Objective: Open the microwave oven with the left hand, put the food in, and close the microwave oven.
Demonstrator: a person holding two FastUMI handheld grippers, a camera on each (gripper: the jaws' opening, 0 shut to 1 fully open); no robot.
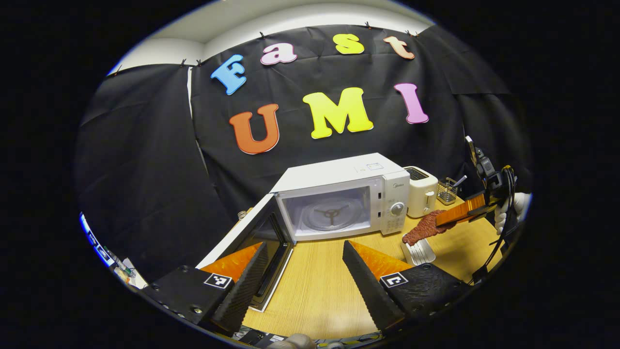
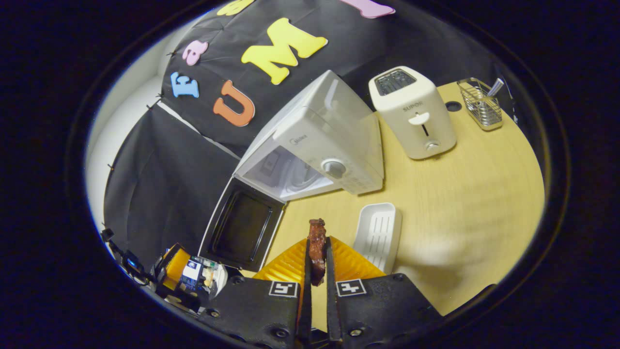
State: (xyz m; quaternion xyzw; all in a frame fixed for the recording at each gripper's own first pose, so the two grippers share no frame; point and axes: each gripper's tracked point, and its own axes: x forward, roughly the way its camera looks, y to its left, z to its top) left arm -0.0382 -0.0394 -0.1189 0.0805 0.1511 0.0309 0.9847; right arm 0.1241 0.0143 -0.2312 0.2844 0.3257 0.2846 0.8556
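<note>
**On the wooden table: microwave open, meat in the air**

On the wooden table [image 1: 319, 286], the microwave oven [image 1: 339, 194] is sitting with its door [image 1: 252, 252] swung wide open to the left, glass turntable [image 1: 332, 215] showing inside. The left gripper [image 1: 302, 276] is hovering near the door with its fingers spread apart, gripping nothing. Over to the right, the right gripper [image 2: 317, 271] is clenching a reddish-brown piece of food [image 2: 317, 242] between both fingers, holding it up above the white tray [image 2: 378, 232]. A toaster [image 2: 411, 111] is standing right of the microwave, with a wire basket [image 2: 479, 104] farther right.
</note>
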